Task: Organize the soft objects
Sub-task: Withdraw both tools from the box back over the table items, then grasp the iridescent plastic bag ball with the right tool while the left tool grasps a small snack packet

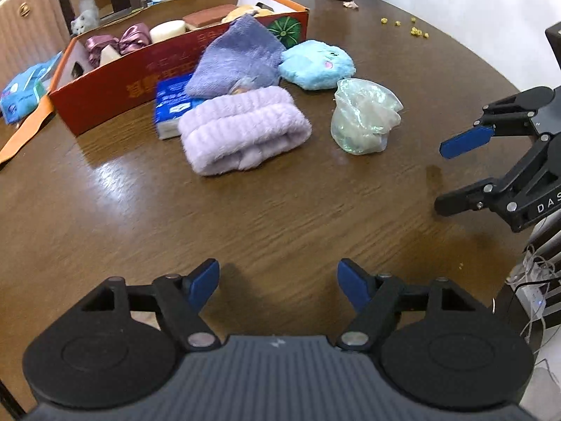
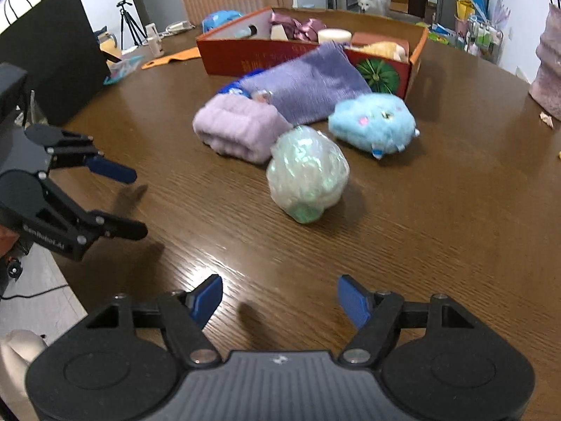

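Observation:
On the brown wooden table (image 1: pixel 245 217) lie a folded lilac fluffy towel (image 1: pixel 242 129), a purple knit cloth (image 1: pixel 238 59), a light-blue plush toy (image 1: pixel 317 65) and a crumpled iridescent clear bag (image 1: pixel 363 115). The same towel (image 2: pixel 242 131), knit cloth (image 2: pixel 308 84), plush (image 2: pixel 373 121) and bag (image 2: pixel 306 173) show in the right wrist view. A red cardboard box (image 1: pixel 115 91) behind them holds several soft items. My left gripper (image 1: pixel 278 282) is open and empty, short of the towel. My right gripper (image 2: pixel 280 296) is open and empty, short of the bag.
A blue tissue pack (image 1: pixel 171 105) lies under the cloths. A pink textured bag (image 2: pixel 548 70) stands at the right. A black bag (image 2: pixel 52 70) stands at the left table edge. Yellow crumbs (image 1: pixel 413 28) lie at the far side. A white dog (image 2: pixel 375 0) is on the floor beyond.

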Demonstrator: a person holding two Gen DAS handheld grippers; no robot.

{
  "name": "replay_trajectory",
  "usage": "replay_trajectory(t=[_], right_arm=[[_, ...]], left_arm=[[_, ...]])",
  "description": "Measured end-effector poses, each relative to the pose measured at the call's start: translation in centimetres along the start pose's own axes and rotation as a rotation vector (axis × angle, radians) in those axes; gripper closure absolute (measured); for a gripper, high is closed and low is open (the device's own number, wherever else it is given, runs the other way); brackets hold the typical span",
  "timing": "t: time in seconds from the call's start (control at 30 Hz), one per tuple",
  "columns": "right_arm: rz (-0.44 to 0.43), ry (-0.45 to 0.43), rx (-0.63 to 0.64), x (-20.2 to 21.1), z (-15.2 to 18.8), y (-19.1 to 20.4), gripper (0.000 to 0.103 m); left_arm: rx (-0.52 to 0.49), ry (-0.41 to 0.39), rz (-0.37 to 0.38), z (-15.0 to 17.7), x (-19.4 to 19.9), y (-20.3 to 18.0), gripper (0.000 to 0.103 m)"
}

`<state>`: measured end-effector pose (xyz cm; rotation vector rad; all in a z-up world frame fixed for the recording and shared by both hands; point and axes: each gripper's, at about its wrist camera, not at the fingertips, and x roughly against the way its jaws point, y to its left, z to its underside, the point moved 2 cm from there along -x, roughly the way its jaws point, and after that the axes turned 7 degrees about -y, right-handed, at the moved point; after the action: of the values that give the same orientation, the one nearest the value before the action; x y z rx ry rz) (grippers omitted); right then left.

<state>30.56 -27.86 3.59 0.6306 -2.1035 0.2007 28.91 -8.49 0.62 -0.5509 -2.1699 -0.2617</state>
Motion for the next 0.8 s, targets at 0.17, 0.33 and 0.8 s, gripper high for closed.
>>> replay_trajectory(t=[0.17,0.33,0.8], right_arm=[[0.004,0.018,0.004,-1.1,-0.7,-0.9,0.031],[0.006,0.017,0.028,-1.9,-2.7,-1.4,0.032],[-0.012,-0.011,0.069,-4.4,-7.8,-2.3,0.046]], left_arm=[[-0.027,0.016,-0.003,-1.0,-1.5,0.1,0.027],[-0.034,0.022,-0.028,-2.6,-2.0,1.9,0.027],[-0.007,-0.03,-0.024,-8.6,-2.7,6.0,0.027]])
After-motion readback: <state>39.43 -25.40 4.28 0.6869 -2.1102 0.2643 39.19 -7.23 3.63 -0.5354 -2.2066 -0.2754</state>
